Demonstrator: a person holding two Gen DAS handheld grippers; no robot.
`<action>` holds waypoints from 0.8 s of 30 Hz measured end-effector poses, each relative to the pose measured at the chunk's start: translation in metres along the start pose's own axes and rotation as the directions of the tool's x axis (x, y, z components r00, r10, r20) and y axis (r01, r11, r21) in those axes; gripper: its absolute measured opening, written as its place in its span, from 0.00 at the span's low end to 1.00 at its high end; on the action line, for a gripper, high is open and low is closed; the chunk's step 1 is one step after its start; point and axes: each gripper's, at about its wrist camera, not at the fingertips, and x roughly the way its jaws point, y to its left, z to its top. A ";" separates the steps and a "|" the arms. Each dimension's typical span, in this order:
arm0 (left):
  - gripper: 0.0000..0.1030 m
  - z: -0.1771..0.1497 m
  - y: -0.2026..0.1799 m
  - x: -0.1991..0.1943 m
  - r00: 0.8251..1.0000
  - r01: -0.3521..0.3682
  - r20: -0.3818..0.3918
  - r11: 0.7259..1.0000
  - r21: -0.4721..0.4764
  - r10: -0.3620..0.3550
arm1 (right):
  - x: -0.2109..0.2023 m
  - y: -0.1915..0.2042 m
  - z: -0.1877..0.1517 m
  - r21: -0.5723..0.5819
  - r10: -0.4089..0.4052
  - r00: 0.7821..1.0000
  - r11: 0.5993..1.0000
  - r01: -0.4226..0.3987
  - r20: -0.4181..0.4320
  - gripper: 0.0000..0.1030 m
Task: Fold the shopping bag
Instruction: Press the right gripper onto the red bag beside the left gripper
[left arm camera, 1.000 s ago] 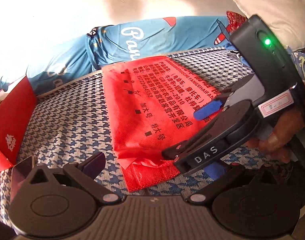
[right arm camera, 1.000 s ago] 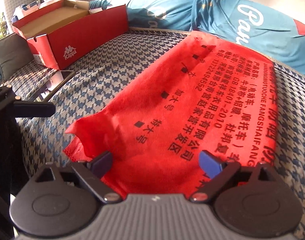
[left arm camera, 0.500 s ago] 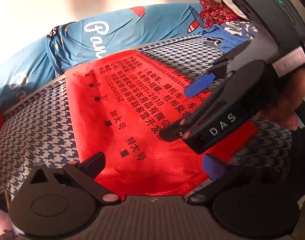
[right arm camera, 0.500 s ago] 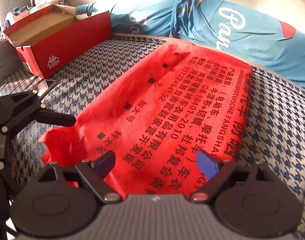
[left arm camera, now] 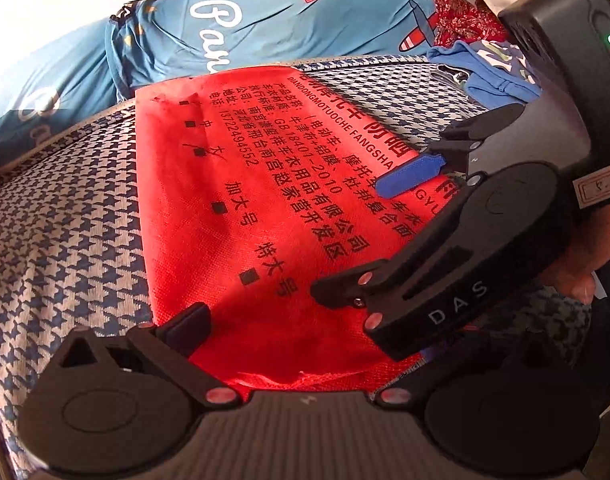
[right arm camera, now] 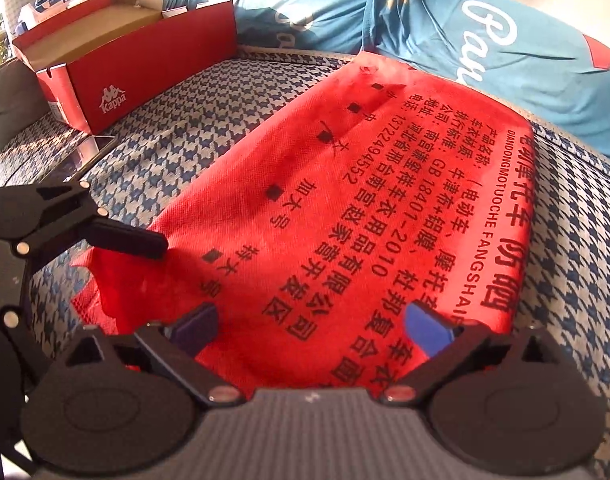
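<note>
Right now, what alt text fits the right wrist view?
A flat red non-woven shopping bag with black print lies on a blue-and-white houndstooth cushion, the open right gripper just above its near edge. A red shoebox sits behind.

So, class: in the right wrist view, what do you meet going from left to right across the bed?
Left gripper → red shoe box → red shopping bag → blue pillow.
</note>
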 end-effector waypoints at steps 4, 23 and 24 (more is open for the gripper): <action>1.00 -0.001 0.001 -0.001 1.000 0.002 -0.001 1.000 -0.002 -0.002 | 0.002 0.001 0.000 -0.001 -0.002 1.000 1.000 0.002 0.022 1.00; 1.00 -0.005 0.001 -0.002 1.000 -0.018 -0.001 1.000 -0.018 0.017 | 0.008 -0.001 0.002 0.020 -0.019 0.998 1.000 0.018 0.062 1.00; 1.00 -0.005 0.001 -0.002 1.000 -0.018 -0.001 1.000 -0.018 0.018 | 0.008 -0.001 0.002 0.020 -0.019 0.998 1.000 0.018 0.063 1.00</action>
